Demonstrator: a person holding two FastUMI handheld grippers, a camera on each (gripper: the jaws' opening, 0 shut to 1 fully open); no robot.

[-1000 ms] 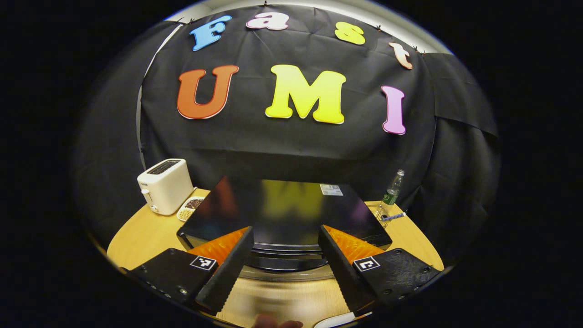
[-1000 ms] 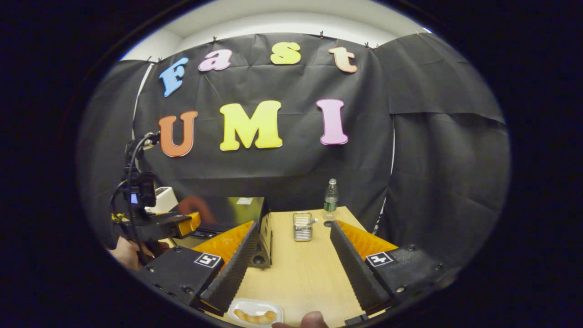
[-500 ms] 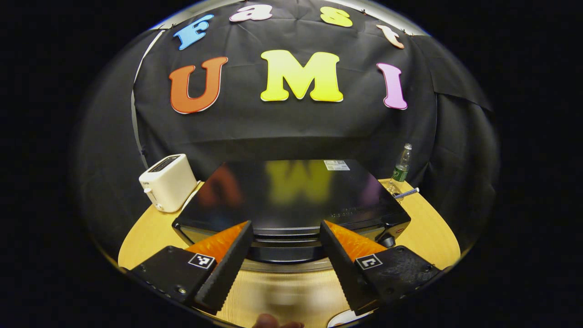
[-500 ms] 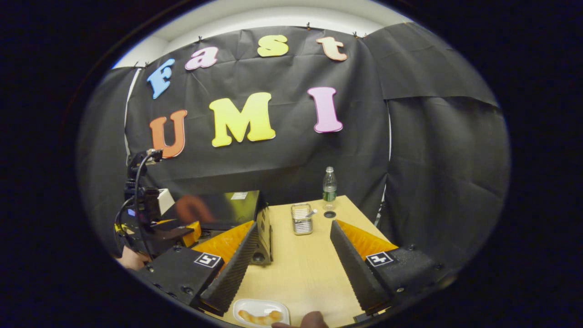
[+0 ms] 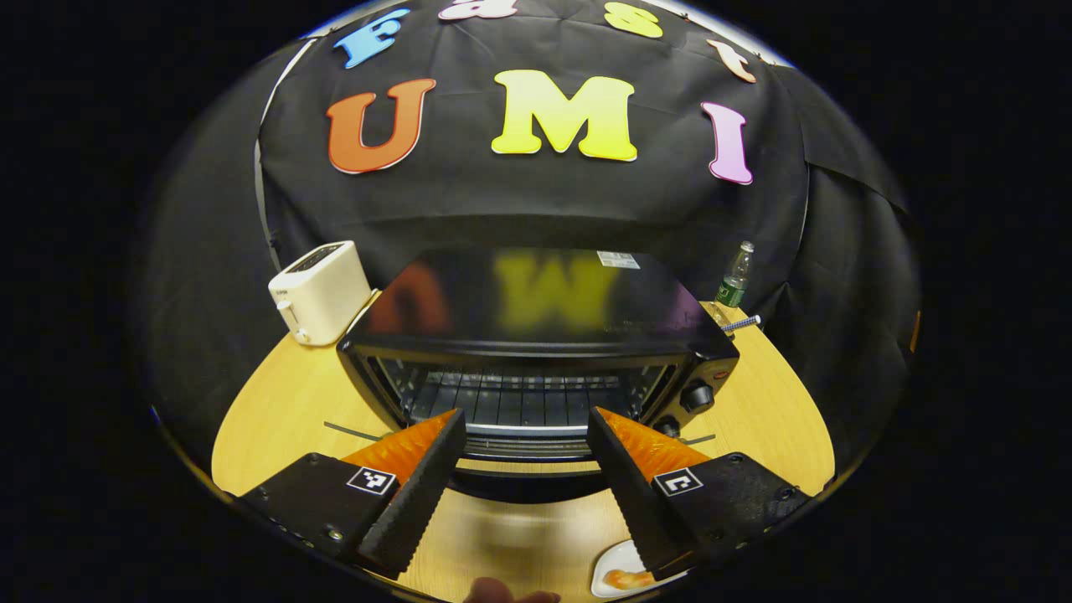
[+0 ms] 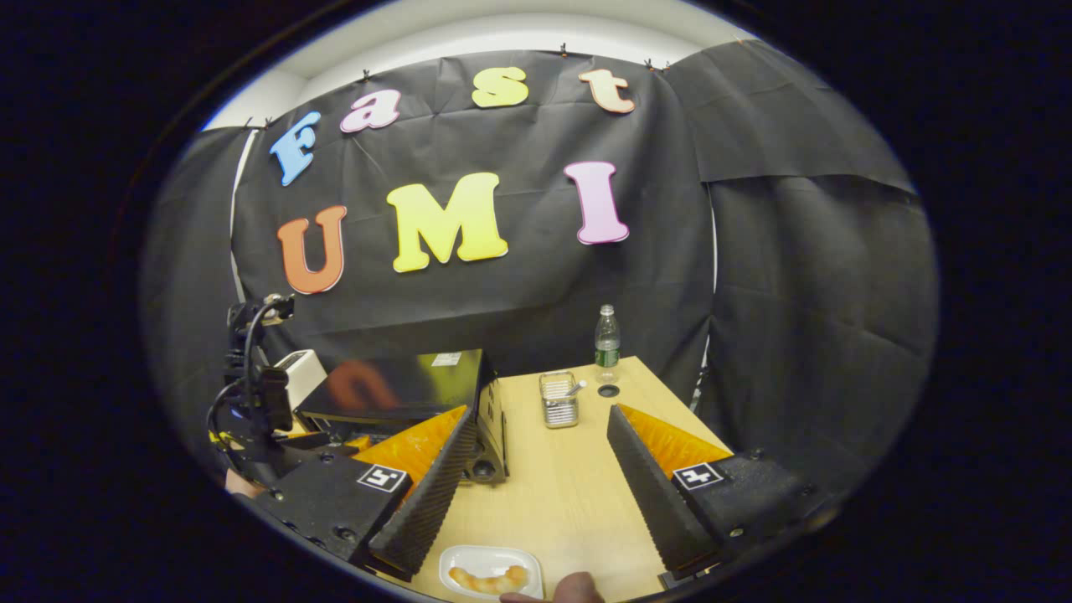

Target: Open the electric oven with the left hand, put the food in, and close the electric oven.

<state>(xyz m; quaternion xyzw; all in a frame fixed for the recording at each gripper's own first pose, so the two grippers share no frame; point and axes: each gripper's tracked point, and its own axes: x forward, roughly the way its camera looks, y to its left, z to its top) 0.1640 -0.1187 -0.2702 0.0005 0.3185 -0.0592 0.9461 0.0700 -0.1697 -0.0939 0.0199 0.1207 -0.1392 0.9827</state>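
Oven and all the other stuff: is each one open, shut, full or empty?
Oven: door down, rack bare.
Food dish: on the table, food in it.
Left tool: open, holding nothing.
Right tool: open, holding nothing.
Bottle: upright, cap on.
Toaster: nothing sticking out of its slot.

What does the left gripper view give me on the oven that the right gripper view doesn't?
Left gripper view: the oven's open front with its wire rack and the knobs. Right gripper view: the oven's side, the metal basket beside it, and the left gripper at its front. Both: the oven's glossy top, the toaster, the bottle, and the food plate.
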